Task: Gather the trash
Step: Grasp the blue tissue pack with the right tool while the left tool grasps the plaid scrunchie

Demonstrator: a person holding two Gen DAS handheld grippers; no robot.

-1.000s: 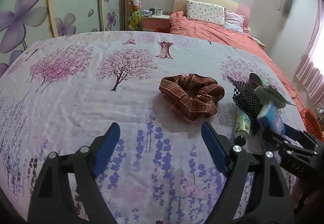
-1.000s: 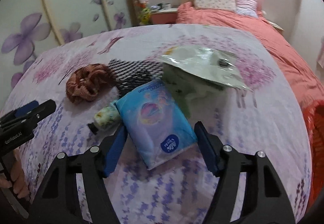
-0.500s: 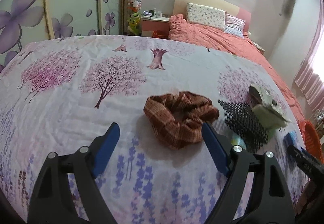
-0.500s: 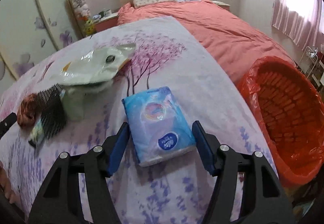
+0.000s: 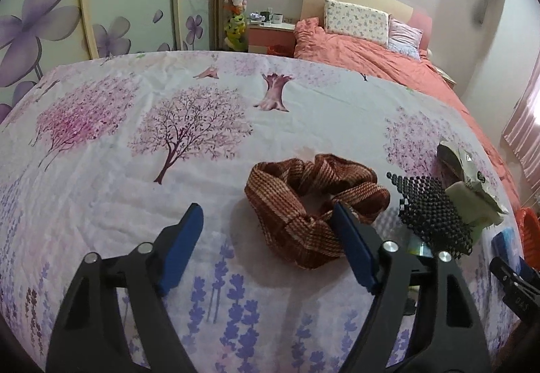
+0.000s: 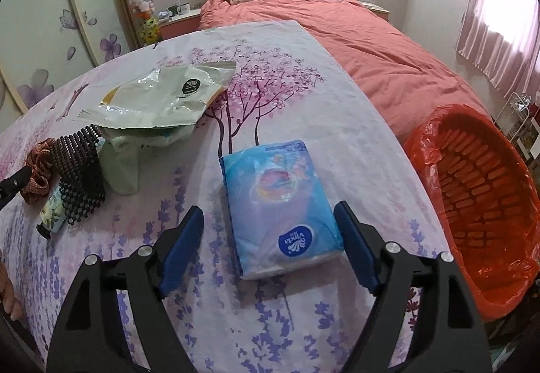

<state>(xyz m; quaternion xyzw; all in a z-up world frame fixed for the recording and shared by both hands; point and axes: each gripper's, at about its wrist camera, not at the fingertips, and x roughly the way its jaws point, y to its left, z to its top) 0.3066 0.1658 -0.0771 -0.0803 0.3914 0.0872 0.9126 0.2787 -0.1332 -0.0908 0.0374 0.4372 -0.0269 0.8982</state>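
Since a second ago the tissue pack has come from the cluttered middle of the bedspread to its right edge, beside the orange bin. It lies between the right gripper, whose opening jaws don't press it, long axis running near-to-far. The left gripper (jaws closing, unclamped) straddles the scrunchie; the bin stands open rightward.

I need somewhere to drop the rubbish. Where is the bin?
The orange plastic basket lined with a red bag sits at the right edge of the right wrist view, just beyond the floral sheet's right edge.
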